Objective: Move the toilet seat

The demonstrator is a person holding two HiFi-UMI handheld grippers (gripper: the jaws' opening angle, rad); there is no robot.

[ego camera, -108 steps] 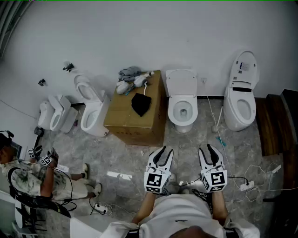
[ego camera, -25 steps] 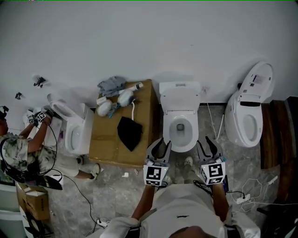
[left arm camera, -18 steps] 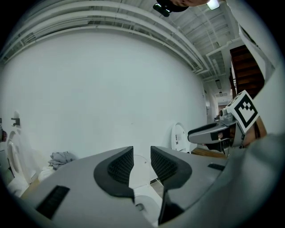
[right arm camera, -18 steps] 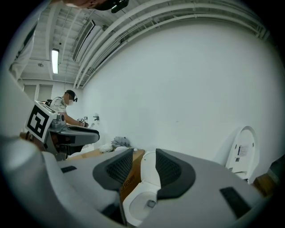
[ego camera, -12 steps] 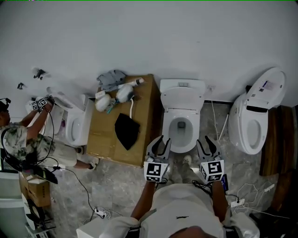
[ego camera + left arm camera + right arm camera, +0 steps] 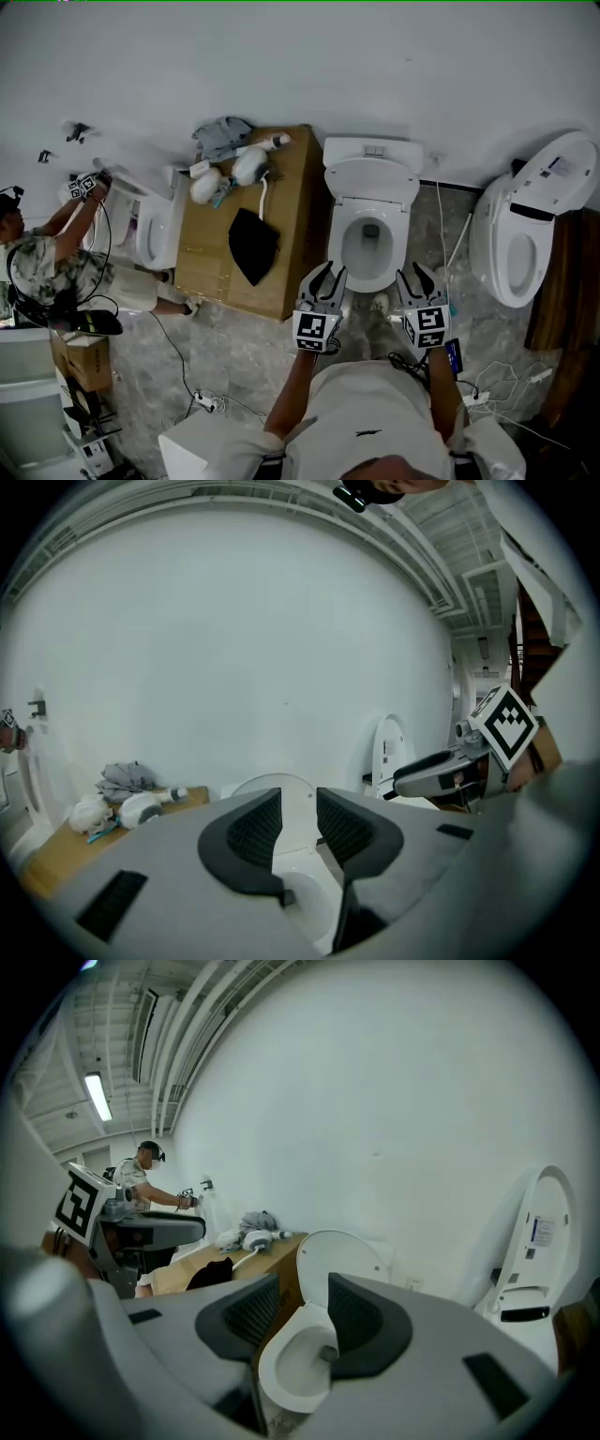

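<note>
Head view, looking steeply down: a white ceramic toilet [image 6: 370, 246] stands against the white wall [image 6: 375, 66], its bowl open and its white oval toilet seat [image 6: 372, 180] raised with the lid, leaning back on the cistern. The left gripper [image 6: 326, 272] and the right gripper [image 6: 415, 272] are held side by side just in front of the bowl's near rim, one towards each front corner, both pointing at the toilet and touching nothing. In the left gripper view, the dark ribbed pads [image 6: 253, 829] are drawn together to a narrow slit, nothing is clamped, and the raised toilet seat [image 6: 298, 808] shows through the slit. In the right gripper view, the jaws are likewise closed to a slit and empty, with the open bowl [image 6: 295, 1368] seen between them and the raised toilet seat [image 6: 342, 1252] above. To the toilet's left, just beside it, stands a brown cardboard box [image 6: 286, 234] bearing a black cloth [image 6: 251, 246], a grey crumpled cloth [image 6: 223, 136] and some white objects too small to identify. A second white toilet with its lid up [image 6: 525, 234] stands well apart at the right. At the far left another person [image 6: 52, 267] crouches, reaching towards the wall beside a third white toilet [image 6: 155, 234]. The floor is grey marbled tile [image 6: 244, 366].
</note>
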